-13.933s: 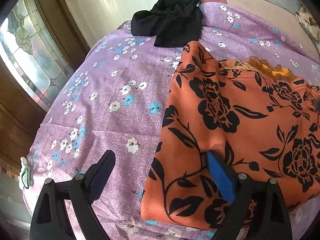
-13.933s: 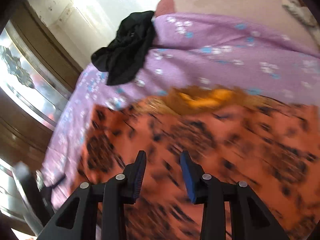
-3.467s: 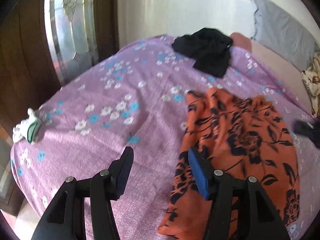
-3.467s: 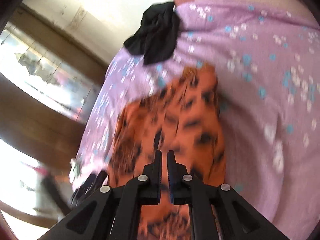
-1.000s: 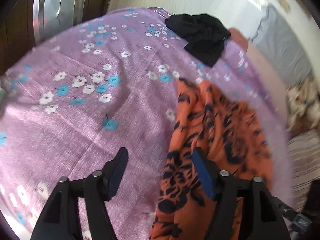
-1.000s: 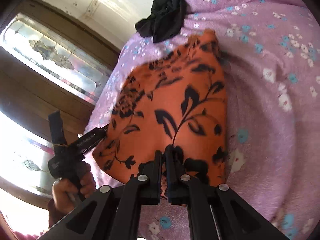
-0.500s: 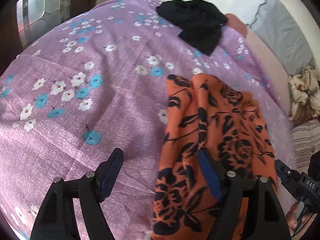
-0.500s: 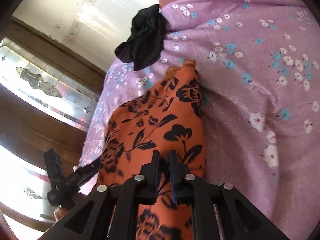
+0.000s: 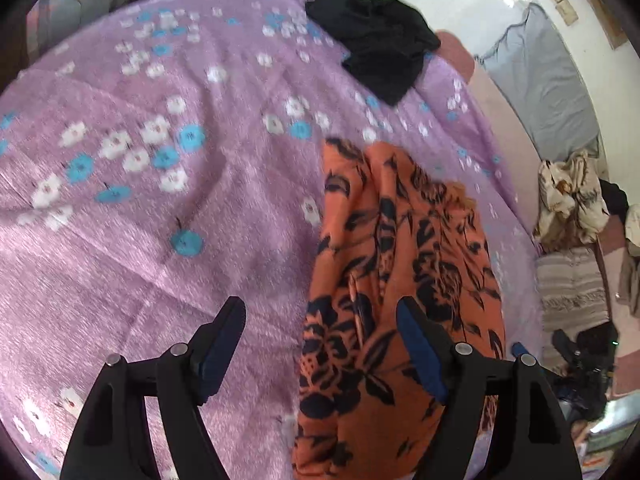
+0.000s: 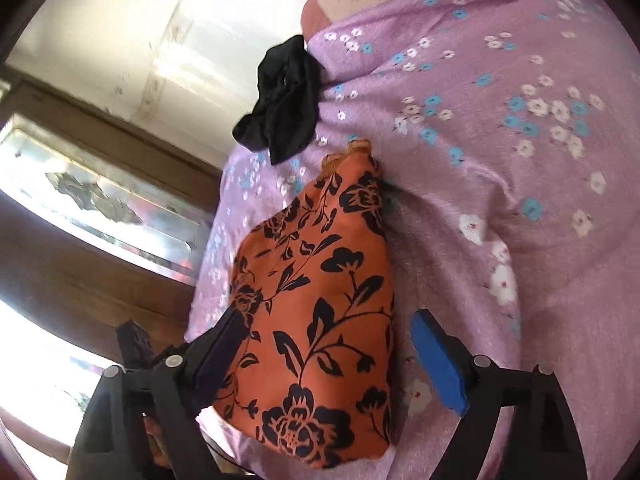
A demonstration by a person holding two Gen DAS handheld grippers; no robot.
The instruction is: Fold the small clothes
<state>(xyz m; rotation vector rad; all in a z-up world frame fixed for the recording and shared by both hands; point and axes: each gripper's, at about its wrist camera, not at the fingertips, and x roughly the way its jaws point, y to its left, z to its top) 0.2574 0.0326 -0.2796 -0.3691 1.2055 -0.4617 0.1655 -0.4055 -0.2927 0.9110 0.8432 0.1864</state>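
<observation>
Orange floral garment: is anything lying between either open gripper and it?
Nothing visible does. The orange floral garment lies folded on the purple bedsheet, directly beyond the right gripper and the left gripper. The black garment sits apart, farther back.

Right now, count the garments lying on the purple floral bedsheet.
2: an orange black-flowered garment folded narrow near the grippers, and a crumpled black garment at the sheet's far edge. None visibly hidden.
</observation>
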